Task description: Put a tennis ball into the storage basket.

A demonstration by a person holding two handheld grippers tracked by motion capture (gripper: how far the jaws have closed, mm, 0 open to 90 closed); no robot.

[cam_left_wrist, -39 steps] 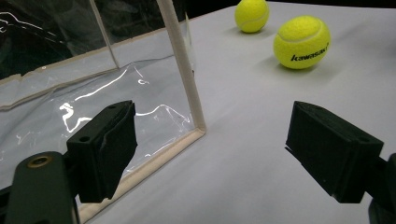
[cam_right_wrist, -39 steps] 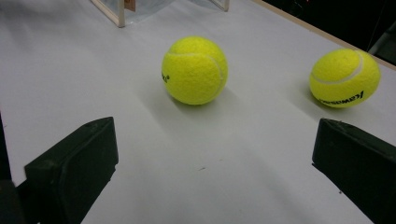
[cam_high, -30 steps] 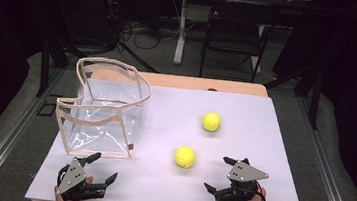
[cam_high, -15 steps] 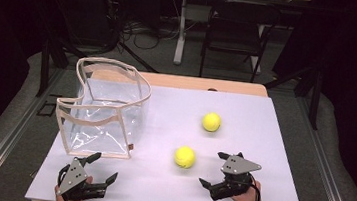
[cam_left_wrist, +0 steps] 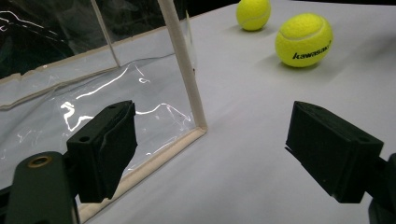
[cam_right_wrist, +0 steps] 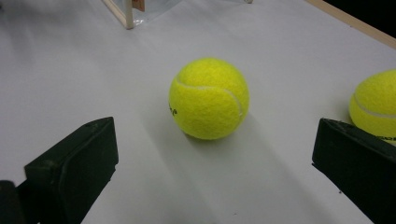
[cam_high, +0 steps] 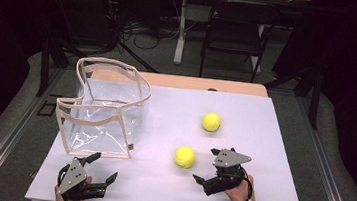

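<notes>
High view: the right tongs [cam_high: 204, 172], spread wide, are lining up on the near ball [cam_high: 185, 157] just ahead, nothing is being gripped yet, and the left tongs [cam_high: 103, 169] are idling, also spread, before the clear bag [cam_high: 107, 108].

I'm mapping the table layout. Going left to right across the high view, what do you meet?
Left black two-jaw gripper → clear plastic bag with beige trim → nearer yellow tennis ball → farther yellow tennis ball → right black two-jaw gripper.
</notes>
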